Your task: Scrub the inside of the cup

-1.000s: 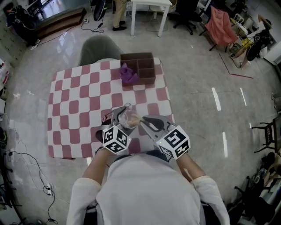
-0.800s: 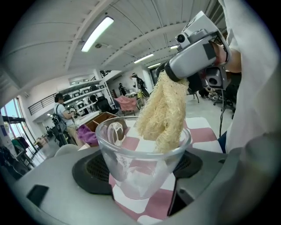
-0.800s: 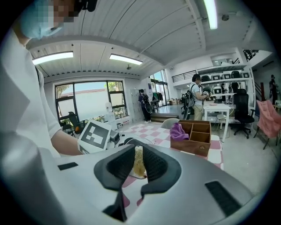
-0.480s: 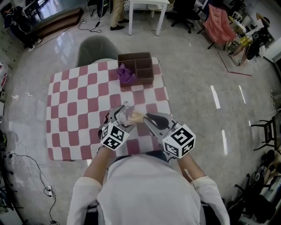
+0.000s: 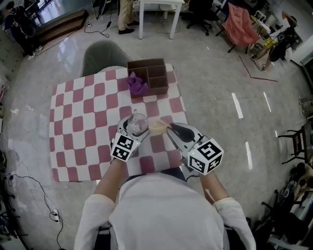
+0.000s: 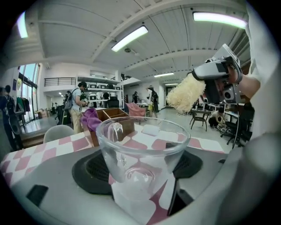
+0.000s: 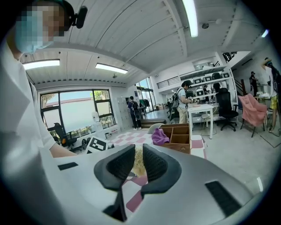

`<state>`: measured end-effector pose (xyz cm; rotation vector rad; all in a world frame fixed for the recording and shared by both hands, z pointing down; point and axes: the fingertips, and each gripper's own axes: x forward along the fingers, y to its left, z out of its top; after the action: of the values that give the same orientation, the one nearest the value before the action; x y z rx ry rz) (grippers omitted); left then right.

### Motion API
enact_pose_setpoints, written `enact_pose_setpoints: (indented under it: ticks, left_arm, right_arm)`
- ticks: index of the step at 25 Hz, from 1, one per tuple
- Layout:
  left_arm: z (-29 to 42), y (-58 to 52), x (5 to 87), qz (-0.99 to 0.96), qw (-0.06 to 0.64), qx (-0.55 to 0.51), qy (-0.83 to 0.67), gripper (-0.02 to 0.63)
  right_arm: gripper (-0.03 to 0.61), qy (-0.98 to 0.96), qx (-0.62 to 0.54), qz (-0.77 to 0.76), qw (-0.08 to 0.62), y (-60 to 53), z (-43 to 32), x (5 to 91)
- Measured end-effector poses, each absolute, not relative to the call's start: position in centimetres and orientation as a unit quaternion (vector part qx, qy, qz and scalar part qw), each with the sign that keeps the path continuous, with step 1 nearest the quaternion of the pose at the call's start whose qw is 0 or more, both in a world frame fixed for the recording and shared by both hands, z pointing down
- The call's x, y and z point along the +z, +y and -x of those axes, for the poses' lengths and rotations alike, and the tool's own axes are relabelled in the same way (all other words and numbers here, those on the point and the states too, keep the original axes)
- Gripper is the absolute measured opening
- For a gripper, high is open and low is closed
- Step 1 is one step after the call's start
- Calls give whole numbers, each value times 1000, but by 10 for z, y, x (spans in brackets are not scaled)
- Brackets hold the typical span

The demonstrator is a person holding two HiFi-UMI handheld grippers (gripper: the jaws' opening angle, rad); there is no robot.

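Observation:
A clear glass cup [image 5: 137, 122] is clamped upright between the jaws of my left gripper [image 5: 132, 129], above the near part of the checkered table. In the left gripper view the cup [image 6: 140, 151] fills the middle, its inside bare. My right gripper [image 5: 169, 128] is shut on a straw-coloured scrubber [image 5: 158, 127], held just to the right of the cup and apart from it. Seen from the left gripper, the scrubber [image 6: 185, 93] hangs above and to the right of the rim. In the right gripper view its fibres [image 7: 138, 161] show between the two pads.
The red-and-white checkered table [image 5: 80, 122] carries a brown compartment box [image 5: 154, 73] at its far edge, with a purple cloth [image 5: 137, 84] in the box's left part. A grey chair [image 5: 100, 56] stands behind the table. People and a white table [image 5: 156, 7] are farther off.
The scrubber, which was at the cup's mouth, has come out and moved to the right. The left gripper with the cup has shifted slightly left.

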<state>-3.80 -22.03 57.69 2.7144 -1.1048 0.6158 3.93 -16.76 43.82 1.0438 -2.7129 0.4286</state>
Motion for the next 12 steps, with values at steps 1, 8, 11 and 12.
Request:
enact_pose_setpoints:
  ticks: [1,8,11,12]
  left_arm:
    - [38,-223,579,-904,78,203,-368,379]
    - [38,-234,595,-901,99,207,-368,379]
    - [37,-236,600,-901,106,205,-367,379]
    - [36,-237,601,-901,108,205,-367,379]
  right_arm:
    - [72,-918,147,-355,103,-167,-40,440]
    - [72,-910,163,-366,109,-162,-49,450]
    - [72,-906,169,-371,111,-161,-53,454]
    - [72,-905,171,-372,111,-161,-53,456]
